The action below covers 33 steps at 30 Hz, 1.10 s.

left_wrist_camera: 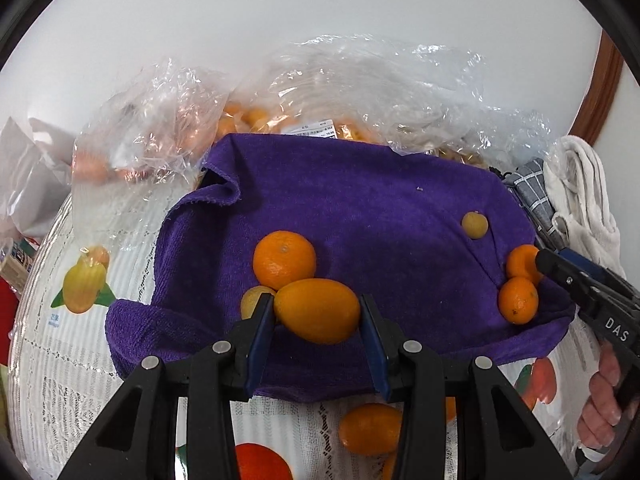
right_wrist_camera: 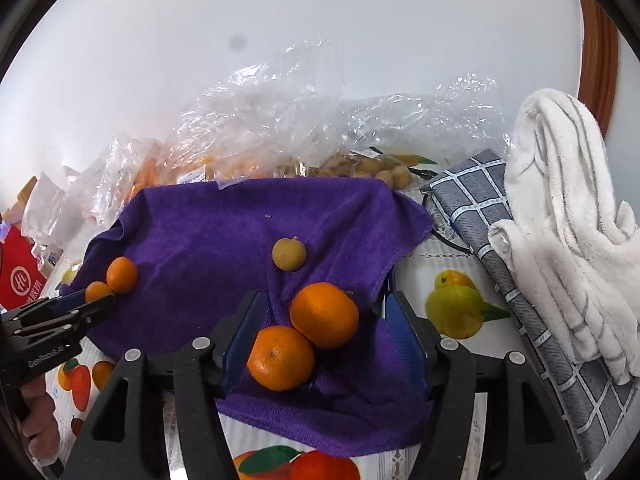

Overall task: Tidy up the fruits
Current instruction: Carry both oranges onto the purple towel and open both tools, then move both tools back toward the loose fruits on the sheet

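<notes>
A purple towel point(left_wrist_camera: 352, 208) lies on the table with fruit on it. My left gripper point(left_wrist_camera: 318, 316) is closed on an oval orange kumquat point(left_wrist_camera: 318, 310); a round mandarin point(left_wrist_camera: 284, 258) and a small yellowish fruit point(left_wrist_camera: 254, 300) sit just behind it. In the right wrist view my right gripper point(right_wrist_camera: 324, 332) is open around two mandarins point(right_wrist_camera: 324, 314) point(right_wrist_camera: 280, 358) without touching them. A small greenish-brown fruit point(right_wrist_camera: 289, 254) lies farther back on the towel point(right_wrist_camera: 224, 232). The left gripper's tip point(right_wrist_camera: 96, 304) shows at the left by two small oranges point(right_wrist_camera: 122, 274).
Clear plastic bags of fruit point(left_wrist_camera: 280, 92) crowd the back of the table. A grey checked cloth point(right_wrist_camera: 520, 280) and white towel point(right_wrist_camera: 568, 240) lie on the right. A loose kumquat point(left_wrist_camera: 370, 428) sits on the fruit-print tablecloth point(left_wrist_camera: 80, 320) in front of the towel. A red box point(right_wrist_camera: 18, 276) stands at the left.
</notes>
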Each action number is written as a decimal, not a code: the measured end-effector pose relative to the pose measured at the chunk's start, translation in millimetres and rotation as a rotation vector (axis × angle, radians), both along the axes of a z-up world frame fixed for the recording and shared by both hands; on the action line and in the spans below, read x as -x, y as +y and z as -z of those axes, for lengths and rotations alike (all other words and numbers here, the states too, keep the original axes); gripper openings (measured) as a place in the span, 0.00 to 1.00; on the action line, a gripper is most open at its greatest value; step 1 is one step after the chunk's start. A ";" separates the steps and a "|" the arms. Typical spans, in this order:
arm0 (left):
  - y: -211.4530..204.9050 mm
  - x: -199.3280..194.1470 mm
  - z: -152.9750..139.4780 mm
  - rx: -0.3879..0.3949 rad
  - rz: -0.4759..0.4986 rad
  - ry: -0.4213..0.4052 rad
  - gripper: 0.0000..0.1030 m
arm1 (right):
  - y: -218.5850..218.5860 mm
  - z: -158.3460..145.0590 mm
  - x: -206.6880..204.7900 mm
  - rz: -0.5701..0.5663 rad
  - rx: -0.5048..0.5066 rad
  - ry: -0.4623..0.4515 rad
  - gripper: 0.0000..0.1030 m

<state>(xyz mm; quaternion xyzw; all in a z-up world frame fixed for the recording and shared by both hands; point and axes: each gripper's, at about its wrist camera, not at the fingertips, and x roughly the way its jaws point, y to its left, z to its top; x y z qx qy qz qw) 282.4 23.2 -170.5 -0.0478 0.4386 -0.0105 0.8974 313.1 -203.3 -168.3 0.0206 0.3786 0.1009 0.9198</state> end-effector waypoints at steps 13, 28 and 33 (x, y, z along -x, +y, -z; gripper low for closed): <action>4.8 12.7 -19.0 -0.032 0.031 -0.033 0.58 | 6.2 -23.5 49.7 0.067 0.001 -0.072 0.61; 85.7 100.1 -27.9 -0.112 -0.034 -0.107 0.58 | 73.4 2.8 86.8 -0.077 -0.022 0.068 0.50; 107.3 115.5 -9.6 -0.072 -0.054 -0.070 0.58 | 100.4 10.2 81.9 -0.116 -0.021 0.091 0.50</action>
